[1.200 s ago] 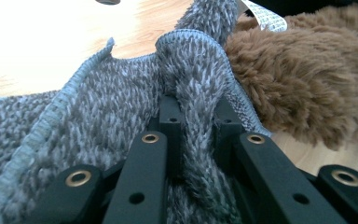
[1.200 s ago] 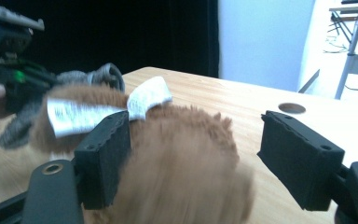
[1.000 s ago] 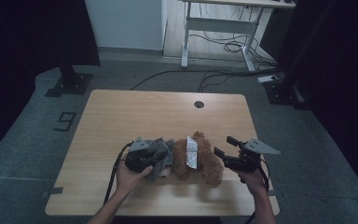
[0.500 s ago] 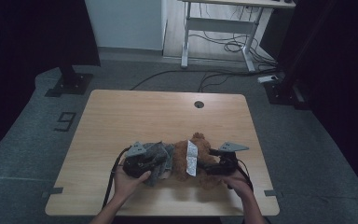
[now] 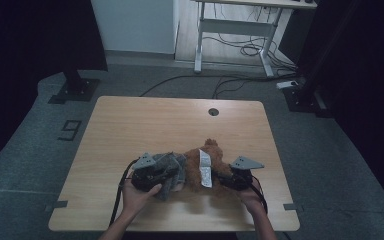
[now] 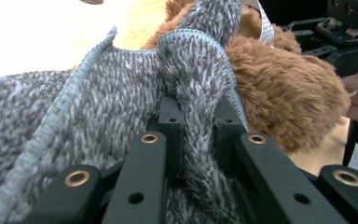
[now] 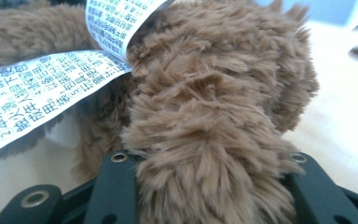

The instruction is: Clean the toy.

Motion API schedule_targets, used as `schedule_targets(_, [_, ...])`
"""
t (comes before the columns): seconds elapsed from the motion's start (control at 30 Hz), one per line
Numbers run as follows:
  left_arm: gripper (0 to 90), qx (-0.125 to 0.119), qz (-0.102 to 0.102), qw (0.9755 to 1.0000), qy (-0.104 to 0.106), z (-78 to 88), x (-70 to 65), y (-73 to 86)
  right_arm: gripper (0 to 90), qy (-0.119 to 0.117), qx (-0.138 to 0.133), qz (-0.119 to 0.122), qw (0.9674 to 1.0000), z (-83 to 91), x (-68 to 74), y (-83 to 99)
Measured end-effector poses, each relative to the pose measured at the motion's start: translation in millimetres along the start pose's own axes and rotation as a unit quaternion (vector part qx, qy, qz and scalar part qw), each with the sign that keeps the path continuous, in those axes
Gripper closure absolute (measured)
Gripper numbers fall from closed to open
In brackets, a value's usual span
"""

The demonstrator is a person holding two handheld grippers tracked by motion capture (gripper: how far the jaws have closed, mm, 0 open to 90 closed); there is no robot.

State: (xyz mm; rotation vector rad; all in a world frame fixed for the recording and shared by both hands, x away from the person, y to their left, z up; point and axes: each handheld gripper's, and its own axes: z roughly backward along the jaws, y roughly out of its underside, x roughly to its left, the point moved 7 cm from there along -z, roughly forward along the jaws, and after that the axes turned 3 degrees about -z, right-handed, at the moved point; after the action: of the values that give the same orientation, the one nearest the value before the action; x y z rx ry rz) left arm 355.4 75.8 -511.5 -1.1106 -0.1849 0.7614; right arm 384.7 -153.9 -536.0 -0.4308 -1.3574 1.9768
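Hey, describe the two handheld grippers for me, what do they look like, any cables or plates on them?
Both are black. The left gripper and right gripper each carry a grey three-cornered plate on top and trail a dark cable toward the person. Close up, the left gripper's fingers are flat black bars with brass-ringed holes and smaller plain holes. The forearms look bare, with no sleeve visible.

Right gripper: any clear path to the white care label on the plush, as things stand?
Probably not right away: the right gripper is closed around a brown plush toy limb. The white care label lies uncovered just beside it, so it would need to let go first.
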Motion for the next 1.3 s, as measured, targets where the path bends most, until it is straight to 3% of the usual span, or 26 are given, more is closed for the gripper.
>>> schedule_targets(0.1, [78.1, -0.01, 0.012, 0.9998, -0.008, -9.7, 8.4, -5.4, 57.8, 0.034, -0.011, 0.021, 0.9991, -9.1, -6.4, -11.3])
schedule_targets(0.2, [78.1, -0.017, 0.028, 0.9995, -0.002, -17.1, 14.3, -7.4, 57.9, 0.059, -0.023, 0.027, 0.9976, -15.1, -16.7, -18.7])
schedule_targets(0.37, [78.1, -0.015, 0.017, 0.9997, 0.005, -13.6, 8.7, -0.6, 56.8, 0.041, -0.035, 0.033, 0.998, -8.5, -14.9, -6.5])
schedule_targets(0.5, [77.7, 0.0, 0.023, 0.9996, 0.018, -5.5, 0.4, 0.5, 55.7, 0.026, -0.043, 0.03, 0.9983, 0.9, -7.4, 6.6])
schedule_targets(0.63, [77.3, 0.004, 0.011, 0.9998, 0.019, 2.9, -7.4, -20.8, 55.6, 0.023, -0.046, 0.038, 0.9979, 8.4, -1.2, 18.1])
schedule_targets(0.77, [76.8, 0.004, -0.015, 0.9997, 0.02, -3.1, -18.8, -50.1, 55.6, 0.023, -0.051, 0.036, 0.9978, 9.0, 0.1, 24.4])
schedule_targets(0.87, [76.5, 0.015, -0.044, 0.9986, 0.025, -19.9, -36.2, -73.1, 55.6, 0.025, -0.046, 0.047, 0.9975, 9.5, 0.1, 25.3])
schedule_targets(1.0, [76.4, 0.03, -0.059, 0.9971, 0.037, -51.6, -55.5, -89.9, 55.4, 0.027, -0.047, 0.049, 0.9973, 9.9, 1.4, 26.2])
schedule_targets(1.07, [76.6, 0.051, -0.062, 0.996, 0.039, -72.6, -62.7, -88.1, 55.2, 0.029, -0.046, 0.051, 0.9972, 10.6, 1.9, 26.5])
schedule_targets(1.13, [76.7, 0.076, -0.07, 0.9942, 0.029, -91.1, -63.3, -78.6, 55.2, 0.029, -0.044, 0.053, 0.9972, 11.4, 2.2, 27.6])
schedule_targets(1.17, [76.8, 0.076, -0.067, 0.9945, 0.029, -95.8, -62.2, -74.3, 55.2, 0.03, -0.041, 0.055, 0.9972, 11.9, 1.8, 28.5])
schedule_targets(1.3, [77.4, 0.059, -0.043, 0.9966, 0.04, -88.4, -51.9, -65.2, 55.1, 0.026, -0.033, 0.054, 0.9976, 12.0, -1.5, 36.6])
